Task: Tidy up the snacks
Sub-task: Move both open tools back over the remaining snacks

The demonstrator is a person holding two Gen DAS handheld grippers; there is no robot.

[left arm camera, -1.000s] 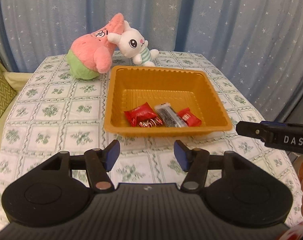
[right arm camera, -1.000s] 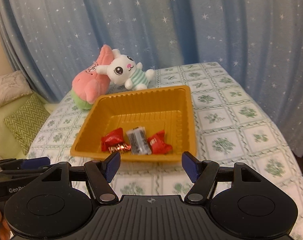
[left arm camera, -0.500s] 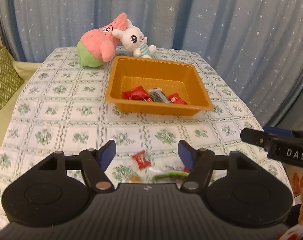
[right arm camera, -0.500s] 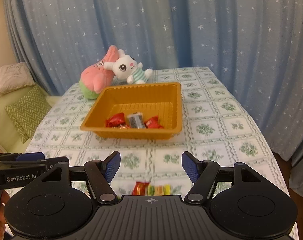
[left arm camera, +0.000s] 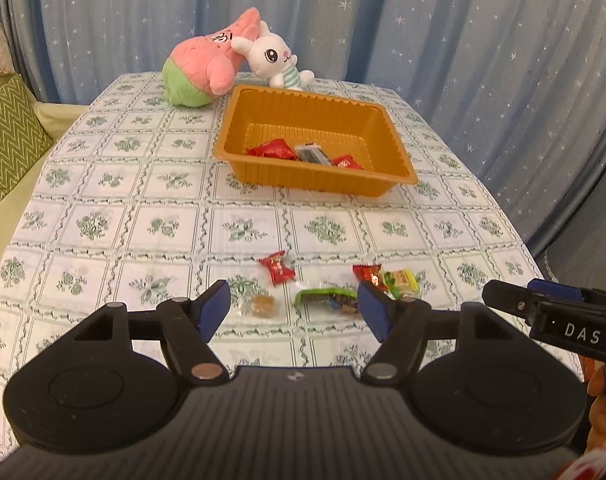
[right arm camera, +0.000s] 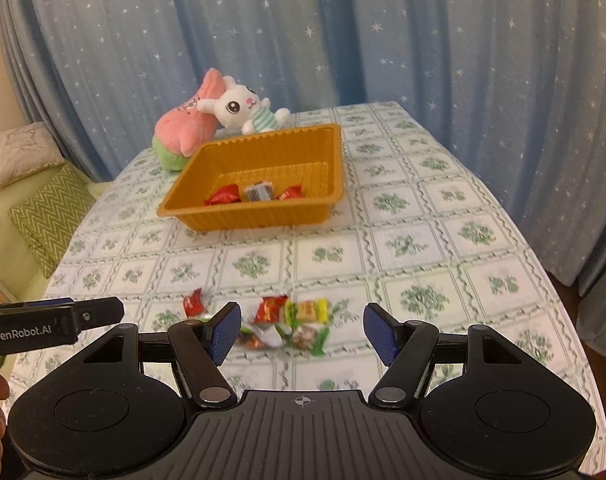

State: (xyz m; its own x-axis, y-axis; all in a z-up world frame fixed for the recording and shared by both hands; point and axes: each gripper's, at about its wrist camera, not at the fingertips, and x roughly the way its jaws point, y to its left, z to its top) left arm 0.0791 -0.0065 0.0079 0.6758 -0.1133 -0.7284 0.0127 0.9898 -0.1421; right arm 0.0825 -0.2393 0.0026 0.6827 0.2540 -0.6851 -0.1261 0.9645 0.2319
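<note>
**Snacks: loose ones now in sight near both claws**

Snacks point(left arm camera: 277, 267) lie scattered on the surface point(left arm camera: 103, 184), revealed as both claws pulled back from the tray point(left arm camera: 383, 184); a second ago only the tray showed. Three wrappers sit inside the tray. Left claw point(left arm camera: 293, 308) and right claw point(right arm camera: 301, 332) hang released, empty, just above the pile. Two plush toys point(left arm camera: 207, 68) lean together behind the tray.

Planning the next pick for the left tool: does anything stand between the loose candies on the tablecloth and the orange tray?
Nothing visible does. The loose wrapped candies lie just ahead of the open left tool, and only bare green-patterned tablecloth separates them from the orange plastic tray. The plush toys sit beyond the tray.
</note>
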